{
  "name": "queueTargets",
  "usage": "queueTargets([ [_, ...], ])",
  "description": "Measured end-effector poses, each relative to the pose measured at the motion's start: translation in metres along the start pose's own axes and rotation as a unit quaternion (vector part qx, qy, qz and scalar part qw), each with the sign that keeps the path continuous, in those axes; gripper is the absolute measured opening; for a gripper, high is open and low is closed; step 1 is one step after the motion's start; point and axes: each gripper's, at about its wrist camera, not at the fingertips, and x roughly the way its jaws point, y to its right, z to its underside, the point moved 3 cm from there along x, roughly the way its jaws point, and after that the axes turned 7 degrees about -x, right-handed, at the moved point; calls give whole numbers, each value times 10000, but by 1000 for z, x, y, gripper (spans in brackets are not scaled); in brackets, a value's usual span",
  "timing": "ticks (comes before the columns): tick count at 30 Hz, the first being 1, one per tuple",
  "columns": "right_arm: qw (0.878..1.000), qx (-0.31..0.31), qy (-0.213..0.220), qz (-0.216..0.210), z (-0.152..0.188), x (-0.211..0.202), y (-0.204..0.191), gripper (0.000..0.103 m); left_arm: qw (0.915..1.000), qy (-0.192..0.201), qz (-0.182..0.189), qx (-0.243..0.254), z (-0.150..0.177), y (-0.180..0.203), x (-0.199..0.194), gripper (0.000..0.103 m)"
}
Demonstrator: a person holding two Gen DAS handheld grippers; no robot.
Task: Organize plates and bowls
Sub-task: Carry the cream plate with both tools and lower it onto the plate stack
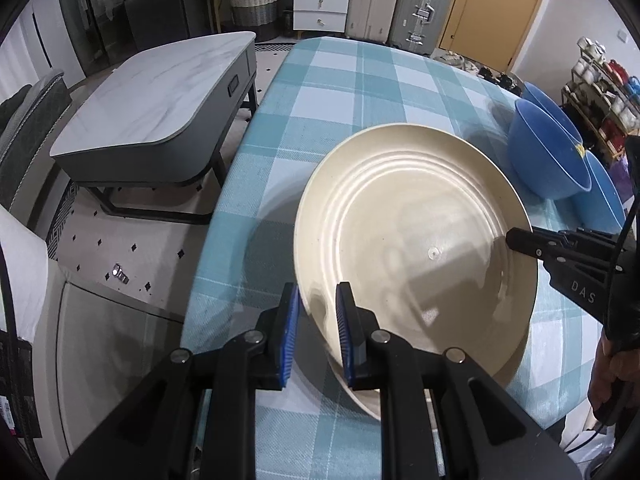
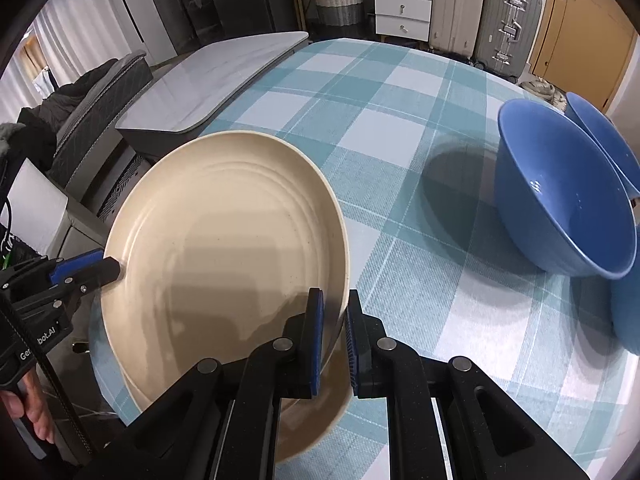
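Nearest to me are my own blue-padded fingers. My left gripper (image 1: pixel 318 334) is pinched narrow on the rim of the cream plate (image 1: pixel 416 240), one pad under the lip and one over it. My right gripper (image 2: pixel 335 338) is clamped just as tightly on the opposite rim, so the plate hangs between my two pairs of fingers, tilted, its far edge reaching out ahead of both of them.

There appears to be a second cream plate (image 2: pixel 312 420) tucked under the first, close below my right fingertips; I cannot tell whether it is held with the top one or resting on the checked tablecloth (image 1: pixel 352 92) beneath.

Ahead and to the right of my right fingers sits a blue bowl (image 2: pixel 560 200), tipped on its side, with another blue bowl (image 2: pixel 600 136) just behind it and the edge of a third further right.

I judge the plate stiff and fairly light, probably a moulded plastic or melamine, with a smooth glossy face that could slide out of a shallow pinch. The raised rim is the only sensible hold, and opposite edges keep it from swinging. It should survive a knock, but a skewed release would let it slide off the table's near edge, which lies close beside my left fingers.
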Motion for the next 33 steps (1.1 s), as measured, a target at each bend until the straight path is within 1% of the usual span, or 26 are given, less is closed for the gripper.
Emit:
queueTargets([
  [5,10000,-33,-34,-36,11,-1,0,10,9999,28,-30,99,9,3,-2,16],
  [11,9999,-98,-104,-97,23,0,-3,10,9999,76,-16,89,18,3,-4,16],
  [26,9995,-219,-207,-80,32,-7,2,10,9995,-137,23,294,37,10,2,16],
  [33,9991,-331,-222,147,35,3,-3,12,9995,-134,-30,300,37,10,5,16],
])
